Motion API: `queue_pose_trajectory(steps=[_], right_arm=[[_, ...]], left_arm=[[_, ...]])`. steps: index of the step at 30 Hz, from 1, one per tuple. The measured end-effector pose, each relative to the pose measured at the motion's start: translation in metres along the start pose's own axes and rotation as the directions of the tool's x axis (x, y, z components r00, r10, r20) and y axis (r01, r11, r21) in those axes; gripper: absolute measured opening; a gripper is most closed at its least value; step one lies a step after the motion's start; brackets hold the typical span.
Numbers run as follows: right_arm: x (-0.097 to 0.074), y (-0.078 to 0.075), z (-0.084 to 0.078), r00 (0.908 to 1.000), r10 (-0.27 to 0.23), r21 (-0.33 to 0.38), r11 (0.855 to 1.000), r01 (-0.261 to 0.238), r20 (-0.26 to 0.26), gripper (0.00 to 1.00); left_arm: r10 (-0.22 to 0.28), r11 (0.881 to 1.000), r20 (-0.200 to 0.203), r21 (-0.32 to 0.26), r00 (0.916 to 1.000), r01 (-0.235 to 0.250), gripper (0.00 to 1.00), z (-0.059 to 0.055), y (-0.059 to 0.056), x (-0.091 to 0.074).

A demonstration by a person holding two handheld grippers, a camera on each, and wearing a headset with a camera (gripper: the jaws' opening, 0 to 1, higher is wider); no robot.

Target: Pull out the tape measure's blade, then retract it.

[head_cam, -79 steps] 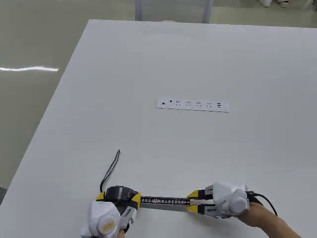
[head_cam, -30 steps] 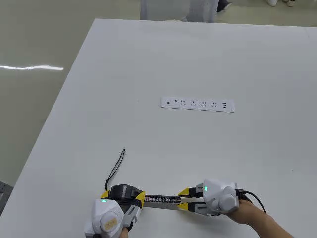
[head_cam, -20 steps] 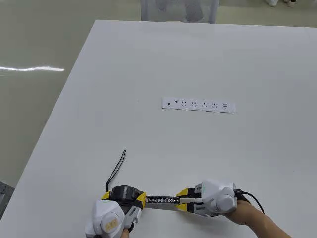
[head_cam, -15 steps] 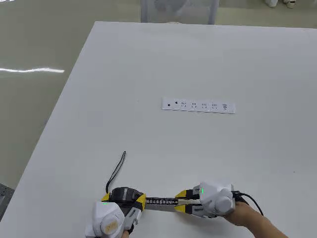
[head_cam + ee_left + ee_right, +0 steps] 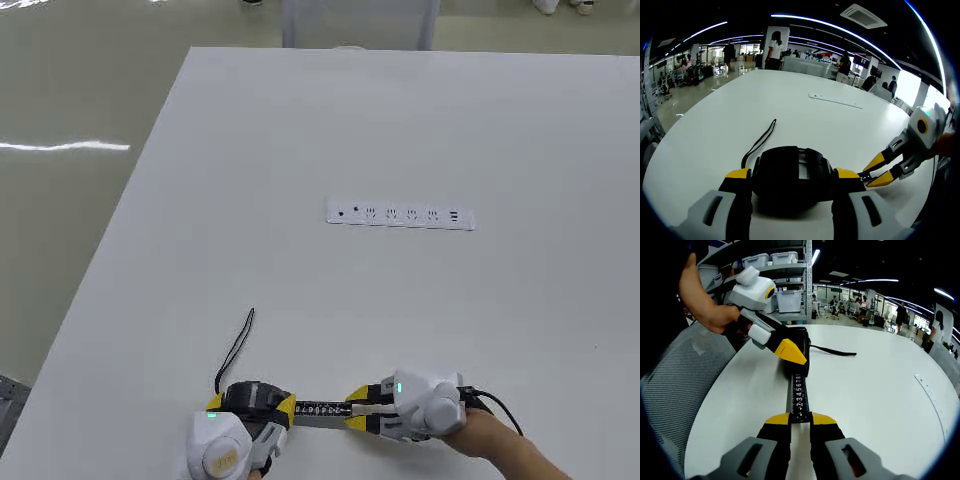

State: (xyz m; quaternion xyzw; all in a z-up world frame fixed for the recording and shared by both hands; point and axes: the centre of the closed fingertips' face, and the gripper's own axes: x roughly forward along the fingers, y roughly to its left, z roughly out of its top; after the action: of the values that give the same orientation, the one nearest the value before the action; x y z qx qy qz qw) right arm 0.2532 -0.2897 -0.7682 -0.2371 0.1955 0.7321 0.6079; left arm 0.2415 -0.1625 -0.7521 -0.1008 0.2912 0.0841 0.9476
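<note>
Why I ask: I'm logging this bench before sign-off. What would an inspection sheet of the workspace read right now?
Surface: white table, mostly bare.
Job's things: black tape measure on the table near the front edge; blade partly out.
Clutter: power strip mid-table, apart from the work.
Grippers: left gripper shut on the tape measure; right gripper shut on the blade's end.
Cables: strap trails from the tape measure; black cable behind the right gripper.
Surroundings: glossy floor; people beyond the table; shelves with bins.
</note>
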Motion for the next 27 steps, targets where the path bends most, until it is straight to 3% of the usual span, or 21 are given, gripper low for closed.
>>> queue_pose_trajectory(steps=[27], right_arm=[[0.026, 0.002, 0.016, 0.9998, 0.008, -0.010, 1.000, -0.008, 0.015, 0.12]], left_arm=[[-0.012, 1.000, -0.006, -0.011, 0.9999, 0.012, 0.61, 0.000, 0.000, -0.001]])
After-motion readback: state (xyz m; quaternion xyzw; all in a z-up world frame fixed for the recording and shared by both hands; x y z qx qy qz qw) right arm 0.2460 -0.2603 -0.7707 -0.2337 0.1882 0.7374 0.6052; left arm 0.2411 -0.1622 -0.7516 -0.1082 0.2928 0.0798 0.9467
